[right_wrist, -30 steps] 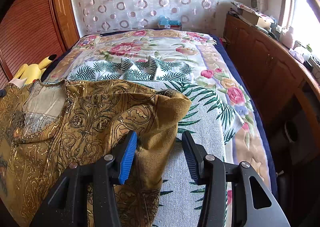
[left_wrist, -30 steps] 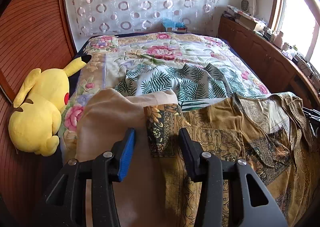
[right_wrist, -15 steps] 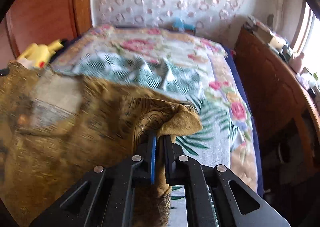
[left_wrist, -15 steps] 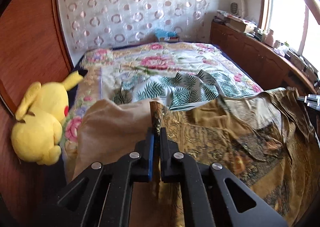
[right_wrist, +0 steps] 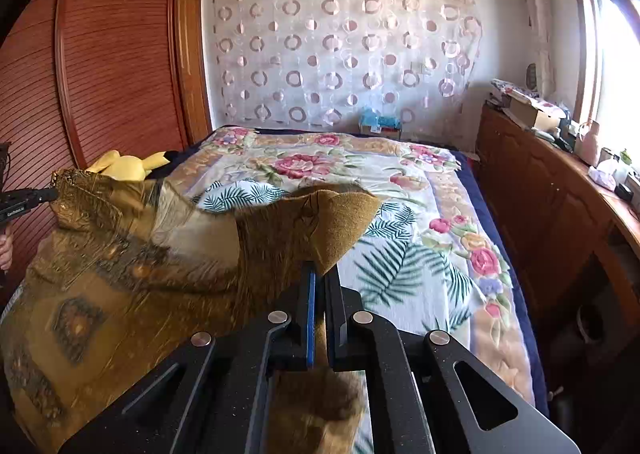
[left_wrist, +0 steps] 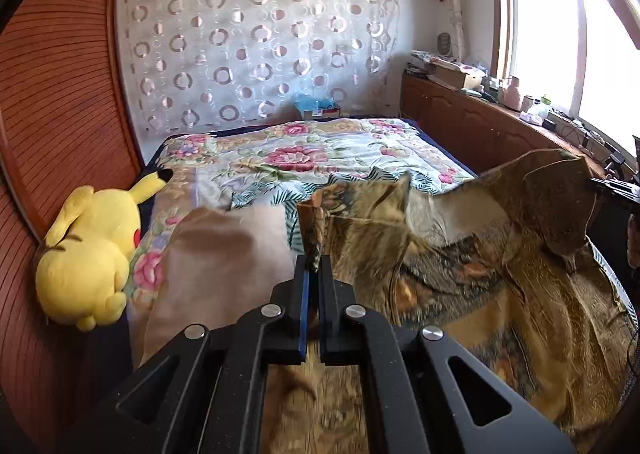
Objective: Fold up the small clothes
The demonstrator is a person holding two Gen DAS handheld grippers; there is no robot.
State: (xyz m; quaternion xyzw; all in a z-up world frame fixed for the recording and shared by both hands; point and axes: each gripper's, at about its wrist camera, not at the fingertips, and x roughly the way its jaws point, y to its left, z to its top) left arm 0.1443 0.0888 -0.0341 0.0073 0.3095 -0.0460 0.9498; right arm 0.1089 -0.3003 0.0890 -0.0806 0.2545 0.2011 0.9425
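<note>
My left gripper (left_wrist: 313, 268) is pinched tight on one corner of the gold top (left_wrist: 500, 294). My right gripper (right_wrist: 320, 274) is pinched tight on another corner of it (right_wrist: 336, 221). Both corners are lifted up, and the cloth sags between them. The rest of the top lies on the near end of the bed (right_wrist: 440, 189), over a leaf sheet (right_wrist: 400, 254).

Only my left view shows the tan cloth (left_wrist: 224, 250) just beside the top, on the bed's left side. It also shows the whole yellow toy (left_wrist: 90, 250) at the bed's left edge, and the tip of my other gripper at the far right of the frame. In my right view the toy (right_wrist: 128, 165) only peeks out behind the raised cloth.

The lifted cloth is blurry in both views, so I cannot make out its shape well. My grippers hide the near part of it. I cannot tell which part of the top each corner is.
</note>
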